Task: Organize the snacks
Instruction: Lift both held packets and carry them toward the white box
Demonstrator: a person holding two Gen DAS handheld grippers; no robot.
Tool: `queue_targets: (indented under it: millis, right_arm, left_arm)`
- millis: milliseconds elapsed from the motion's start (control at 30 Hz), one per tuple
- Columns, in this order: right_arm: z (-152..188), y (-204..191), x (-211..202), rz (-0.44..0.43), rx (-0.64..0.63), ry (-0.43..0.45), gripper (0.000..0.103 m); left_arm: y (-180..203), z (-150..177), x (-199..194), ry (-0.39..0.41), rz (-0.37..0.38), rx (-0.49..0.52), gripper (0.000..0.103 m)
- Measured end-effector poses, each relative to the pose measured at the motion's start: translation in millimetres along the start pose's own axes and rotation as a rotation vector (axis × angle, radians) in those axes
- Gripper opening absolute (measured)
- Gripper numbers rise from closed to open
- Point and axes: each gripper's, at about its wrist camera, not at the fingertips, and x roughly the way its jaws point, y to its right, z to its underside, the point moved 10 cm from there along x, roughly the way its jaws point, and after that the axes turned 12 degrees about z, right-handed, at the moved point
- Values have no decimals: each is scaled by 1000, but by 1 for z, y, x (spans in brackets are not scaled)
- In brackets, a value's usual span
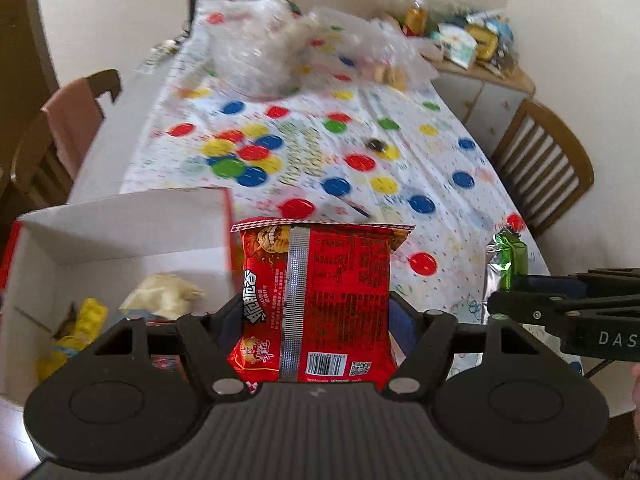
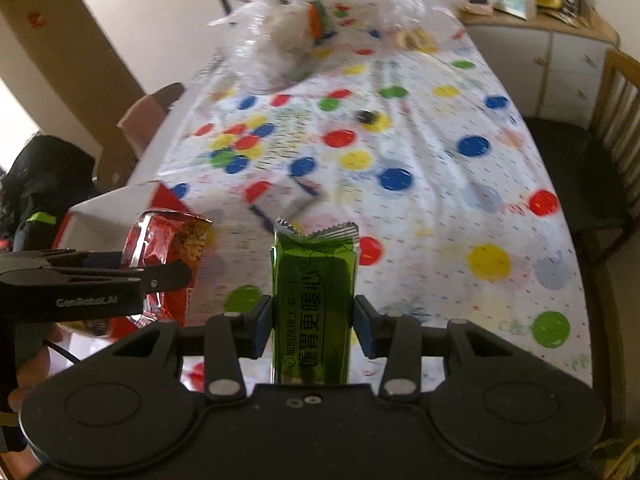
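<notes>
My left gripper is shut on a red snack bag, held upright above the table's near edge, just right of an open white box. The box holds yellow and pale snack packets. My right gripper is shut on a green snack bar, held upright above the spotted tablecloth. In the right wrist view the left gripper with the red bag is at the left. In the left wrist view the green bar is at the right.
Clear plastic bags with more food lie at the table's far end. A small dark item lies mid-table. Wooden chairs stand on both sides. A cluttered cabinet stands at the far right.
</notes>
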Motion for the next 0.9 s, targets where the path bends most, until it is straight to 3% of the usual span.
queue_targets:
  millis: [467,900]
  right_arm:
    - [-30,-124,-21,-84,-139,81,41]
    - [-42,-241,19,-89,-252,77,41]
  left_arm:
    - [-118,6,-73,81,-115,-81,73]
    - [-226,27,-90,41,-237,-134,73]
